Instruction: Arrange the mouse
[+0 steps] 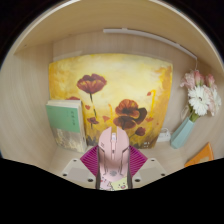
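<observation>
The pink mouse [113, 158] sits clamped between the gripper [113, 165] fingers, jaws closed on its sides, apparently carried above the desk. Beyond stand a flower painting [110, 95], a book [66, 115] left, a vase [184, 130] right. Next: lower and release.

Gripper [113, 166]: held level, pointing forward.
Fingers [92, 160]: closed in from both sides, magenta pads pressing something pink clamped between them.

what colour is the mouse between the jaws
Pale pink, seen in the gripper view: the mouse sits between the jaws, which press on its sides.
</observation>
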`<state>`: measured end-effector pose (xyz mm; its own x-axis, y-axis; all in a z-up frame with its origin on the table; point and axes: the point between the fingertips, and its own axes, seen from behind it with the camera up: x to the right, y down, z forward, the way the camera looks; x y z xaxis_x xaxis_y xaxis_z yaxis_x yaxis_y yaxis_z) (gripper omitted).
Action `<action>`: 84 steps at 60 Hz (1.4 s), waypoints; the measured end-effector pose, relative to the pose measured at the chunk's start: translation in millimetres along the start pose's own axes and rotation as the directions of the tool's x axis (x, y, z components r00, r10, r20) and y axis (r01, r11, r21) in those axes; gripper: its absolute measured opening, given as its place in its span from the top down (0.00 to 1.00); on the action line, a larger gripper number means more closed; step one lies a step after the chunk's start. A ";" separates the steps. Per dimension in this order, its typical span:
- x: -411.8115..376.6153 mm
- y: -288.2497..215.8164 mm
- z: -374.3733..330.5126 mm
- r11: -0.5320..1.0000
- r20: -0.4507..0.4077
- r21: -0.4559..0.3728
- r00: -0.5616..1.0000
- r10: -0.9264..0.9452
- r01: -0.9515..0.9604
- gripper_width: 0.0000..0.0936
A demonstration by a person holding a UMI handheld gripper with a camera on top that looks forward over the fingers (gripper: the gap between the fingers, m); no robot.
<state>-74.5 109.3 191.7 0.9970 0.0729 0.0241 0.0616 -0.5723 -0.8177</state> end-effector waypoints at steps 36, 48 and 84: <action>8.7 193.1 80.7 0.949 0.017 -0.315 1.000 0.010 -0.004 0.52; 7.5 194.7 77.2 0.938 0.016 -0.345 1.000 0.009 -0.003 0.22; -16.2 64.9 -144.0 0.999 0.013 -0.034 1.000 -0.006 0.006 0.09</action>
<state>-80.1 -46.6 221.2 0.9960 0.0865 0.0217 0.0693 -0.5990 -0.7977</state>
